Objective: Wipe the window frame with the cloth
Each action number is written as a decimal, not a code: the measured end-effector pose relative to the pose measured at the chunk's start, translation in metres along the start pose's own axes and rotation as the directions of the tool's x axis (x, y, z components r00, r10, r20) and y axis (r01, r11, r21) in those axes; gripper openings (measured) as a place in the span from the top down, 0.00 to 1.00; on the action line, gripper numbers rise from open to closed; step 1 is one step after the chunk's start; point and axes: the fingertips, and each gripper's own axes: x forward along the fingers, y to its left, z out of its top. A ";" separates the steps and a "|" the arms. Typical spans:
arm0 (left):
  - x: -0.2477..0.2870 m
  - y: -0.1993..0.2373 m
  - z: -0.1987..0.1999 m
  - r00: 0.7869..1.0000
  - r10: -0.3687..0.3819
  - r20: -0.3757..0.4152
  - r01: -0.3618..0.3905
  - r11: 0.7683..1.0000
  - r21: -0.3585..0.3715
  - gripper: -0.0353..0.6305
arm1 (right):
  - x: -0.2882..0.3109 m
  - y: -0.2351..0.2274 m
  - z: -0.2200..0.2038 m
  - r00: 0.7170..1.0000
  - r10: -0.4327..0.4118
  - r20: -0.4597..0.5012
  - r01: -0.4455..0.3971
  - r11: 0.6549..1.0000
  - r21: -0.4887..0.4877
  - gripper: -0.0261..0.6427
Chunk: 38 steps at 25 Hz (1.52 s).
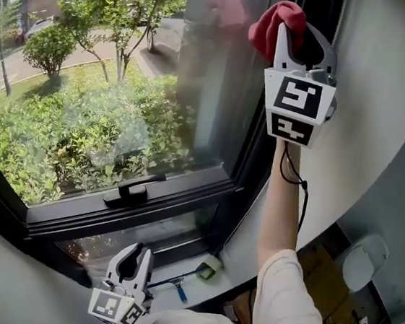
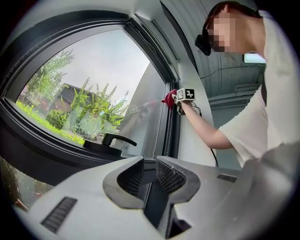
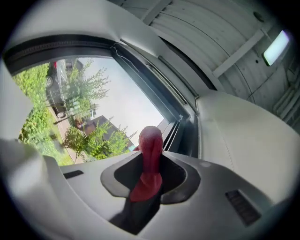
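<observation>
Red cloth (image 1: 275, 22) bunched high against the right upright of the dark window frame (image 1: 256, 153), at the join of glass pane (image 1: 125, 76) and frame. Pinched tight between the jaws of the right gripper (image 1: 300, 39); bulges out past the tips and trails back as a tail into the throat. Held aloft on a bare, outstretched arm (image 1: 281, 210), marker cube just below the jaws. Casts a faint pink reflection in the pane beside it.

Left gripper (image 1: 135, 257) low down, before the sill (image 1: 176, 269), well apart from the cloth. Points up toward the window. Jaws only a narrow gap apart, ribbed pads (image 2: 168, 174) facing each other, nothing between them.

Black window handle (image 1: 135, 190) flat on the lower rail of the frame, clear of both grippers. On the sill, a small greenish object (image 1: 209, 268) and a blue-handled thing (image 1: 180, 290) just beside it, both too small to name. Beyond the glass: shrubs, slim trees, a strip of road.
</observation>
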 end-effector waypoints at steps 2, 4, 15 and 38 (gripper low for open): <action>0.001 0.001 -0.002 1.000 -0.004 -0.003 0.004 1.000 -0.006 0.81 | 0.006 -0.006 0.003 0.999 -0.045 -0.003 0.045 0.997 -0.070 0.80; 0.003 0.000 -0.003 1.000 -0.010 -0.005 0.010 1.000 -0.009 0.81 | 0.008 -0.011 0.000 0.998 -0.068 -0.016 0.066 0.992 -0.107 0.80; 0.006 -0.011 -0.015 0.999 -0.039 -0.027 0.038 0.999 -0.023 0.81 | -0.005 0.002 -0.035 0.999 -0.016 -0.042 0.015 0.999 -0.033 0.80; 0.001 -0.018 -0.022 0.996 -0.060 -0.061 0.059 0.998 -0.018 0.81 | -0.039 0.027 -0.067 0.997 0.021 -0.071 -0.019 1.000 0.024 0.80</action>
